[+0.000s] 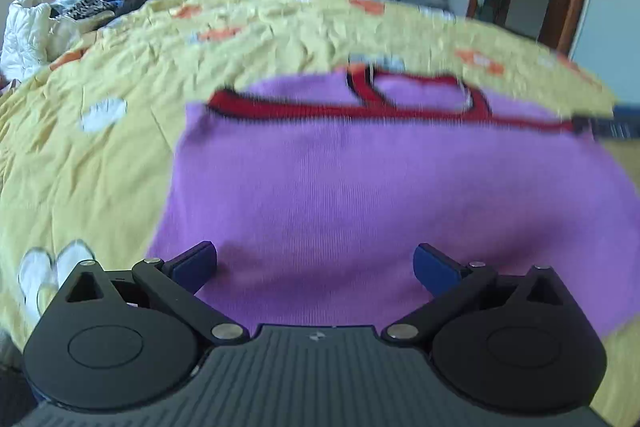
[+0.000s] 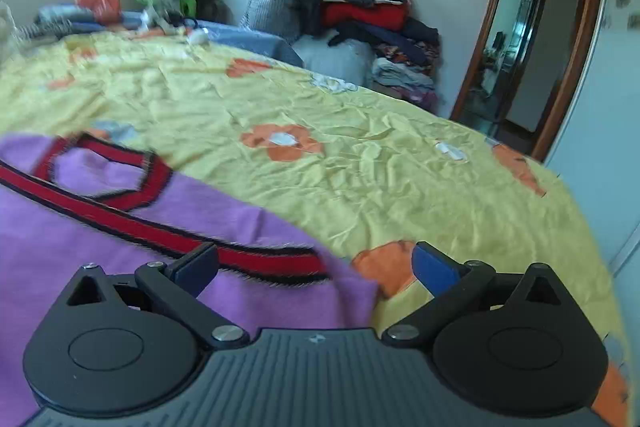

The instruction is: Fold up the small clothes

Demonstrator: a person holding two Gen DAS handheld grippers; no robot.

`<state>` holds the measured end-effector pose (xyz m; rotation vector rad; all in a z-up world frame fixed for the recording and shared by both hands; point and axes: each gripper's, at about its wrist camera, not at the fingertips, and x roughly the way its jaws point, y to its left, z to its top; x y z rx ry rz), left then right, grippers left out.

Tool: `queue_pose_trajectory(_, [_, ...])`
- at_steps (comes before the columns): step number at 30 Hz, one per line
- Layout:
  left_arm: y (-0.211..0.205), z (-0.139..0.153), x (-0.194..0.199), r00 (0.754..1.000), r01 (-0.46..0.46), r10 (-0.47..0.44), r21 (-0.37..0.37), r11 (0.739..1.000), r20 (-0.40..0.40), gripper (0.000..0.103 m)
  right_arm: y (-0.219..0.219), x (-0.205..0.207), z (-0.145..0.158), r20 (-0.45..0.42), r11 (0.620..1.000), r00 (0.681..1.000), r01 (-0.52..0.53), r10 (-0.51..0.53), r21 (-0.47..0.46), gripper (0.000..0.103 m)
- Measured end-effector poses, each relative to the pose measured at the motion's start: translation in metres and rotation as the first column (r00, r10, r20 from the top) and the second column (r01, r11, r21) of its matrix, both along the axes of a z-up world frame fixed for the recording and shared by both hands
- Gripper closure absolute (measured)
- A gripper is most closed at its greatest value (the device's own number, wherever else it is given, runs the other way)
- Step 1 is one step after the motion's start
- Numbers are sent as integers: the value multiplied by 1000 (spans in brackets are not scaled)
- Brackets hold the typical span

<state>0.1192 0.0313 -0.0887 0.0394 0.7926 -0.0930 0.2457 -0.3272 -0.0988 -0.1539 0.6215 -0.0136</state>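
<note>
A small purple knit garment (image 1: 360,195) with red, black-edged trim lies flat on the yellow bedspread (image 1: 120,155). My left gripper (image 1: 315,267) is open and empty, its blue fingers above the garment's near part. In the right wrist view the same garment (image 2: 100,227) fills the lower left, its red trim band (image 2: 260,261) running to its right corner. My right gripper (image 2: 316,267) is open and empty over that corner, the left finger above the garment, the right finger above the bedspread (image 2: 360,167).
The bed carries orange and white flower patches. Piles of clothes (image 2: 360,11) and a grey bag stand behind the bed's far edge. A white quilted item (image 1: 24,31) lies at far left. A wooden doorway (image 2: 532,47) is on the right.
</note>
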Motion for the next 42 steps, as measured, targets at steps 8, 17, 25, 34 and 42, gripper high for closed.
queue_pose_trajectory(8, [3, 1, -5, 1000, -2, 2, -7, 1000, -3, 0, -33, 25, -17, -143, 978, 989, 1, 29, 208, 74])
queue_pose_trajectory(17, [-1, 2, 3, 1000, 7, -7, -5, 1000, -28, 0, -17, 11, -8, -110, 992, 992, -43, 55, 116, 99])
queue_pose_trajectory(25, [6, 13, 9, 1000, -6, 6, -41, 999, -8, 0, -43, 10, -14, -97, 998, 995, 35, -30, 54, 100])
queue_pose_trajectory(34, [20, 14, -3, 1000, -22, 22, 0, 1000, -10, 0, -46, -36, 24, -8, 980, 1000, 22, -21, 196, 7])
queue_pose_trajectory(42, [19, -6, -3, 994, -83, 86, 38, 996, -74, 0, 15, -132, -3, -104, 974, 984, -120, 142, 193, 39])
